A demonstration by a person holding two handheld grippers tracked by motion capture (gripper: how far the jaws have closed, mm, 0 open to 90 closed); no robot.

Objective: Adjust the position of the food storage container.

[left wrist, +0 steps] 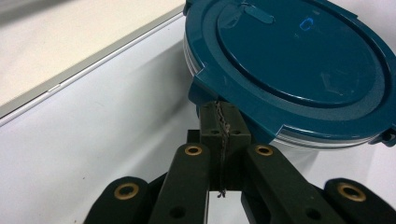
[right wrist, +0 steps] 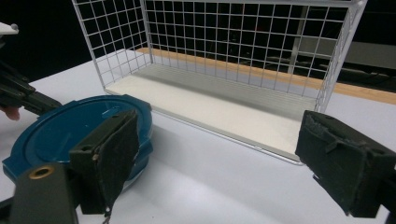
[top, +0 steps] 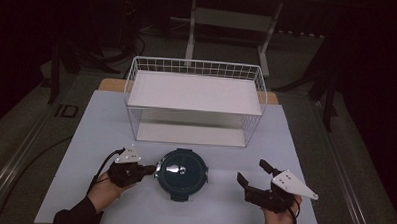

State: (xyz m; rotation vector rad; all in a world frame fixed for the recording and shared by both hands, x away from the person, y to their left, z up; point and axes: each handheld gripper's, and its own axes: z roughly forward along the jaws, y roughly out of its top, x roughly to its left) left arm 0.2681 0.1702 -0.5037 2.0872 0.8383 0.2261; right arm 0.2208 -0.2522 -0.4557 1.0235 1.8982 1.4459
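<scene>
- A white table (top: 110,139) carried a two-tier white wire shelf rack (top: 194,102) along its far side, both tiers bare.
- The round teal lidded container (top: 181,174) sat on the table in front of the rack, between the two grippers.
- The right gripper (top: 253,176) hovered well apart from the container, jaws spread wide with nothing between them.
- The left gripper (left wrist: 221,122) had its jaws pressed together, tips touching the lid's latch tab (left wrist: 205,91) at the container's rim; whether they pinched the tab I cannot tell.
- Judged step: working that latch. The next move probably called for prying the tab gently while the right gripper steadied the container against sliding.
</scene>
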